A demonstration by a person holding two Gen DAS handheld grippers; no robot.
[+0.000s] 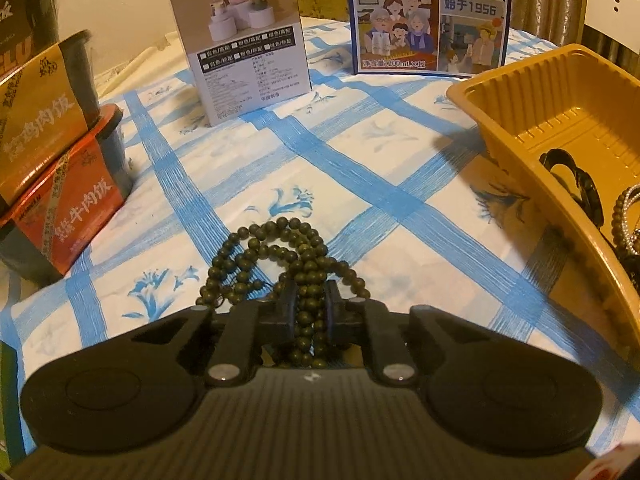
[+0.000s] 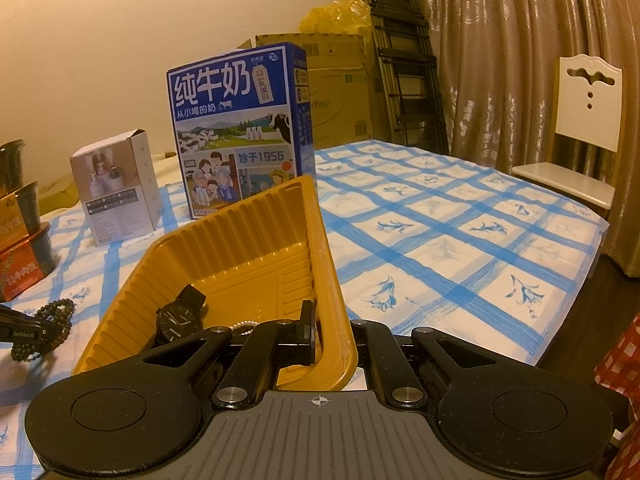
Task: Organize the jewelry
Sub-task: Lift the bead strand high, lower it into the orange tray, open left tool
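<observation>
My left gripper point(image 1: 311, 312) is shut on a dark green bead necklace point(image 1: 280, 252) that lies bunched on the blue-checked cloth; it also shows in the right wrist view point(image 2: 52, 322). A yellow plastic tray point(image 1: 560, 120) stands to the right of it. My right gripper point(image 2: 320, 336) is shut on the tray's near wall point(image 2: 328, 280) and tilts the tray. Inside the tray lie a black watch point(image 2: 178, 318) and a pearl bracelet point(image 2: 244, 325); the watch strap point(image 1: 576, 180) and a bead bracelet point(image 1: 626, 216) show in the left wrist view.
A white product box point(image 1: 244, 44) and a blue milk carton box point(image 1: 430, 16) stand at the back. Stacked instant-rice tubs point(image 1: 56, 152) are at the left. A white chair point(image 2: 580, 132), curtains and a folded ladder point(image 2: 404, 52) are beyond the table's right edge.
</observation>
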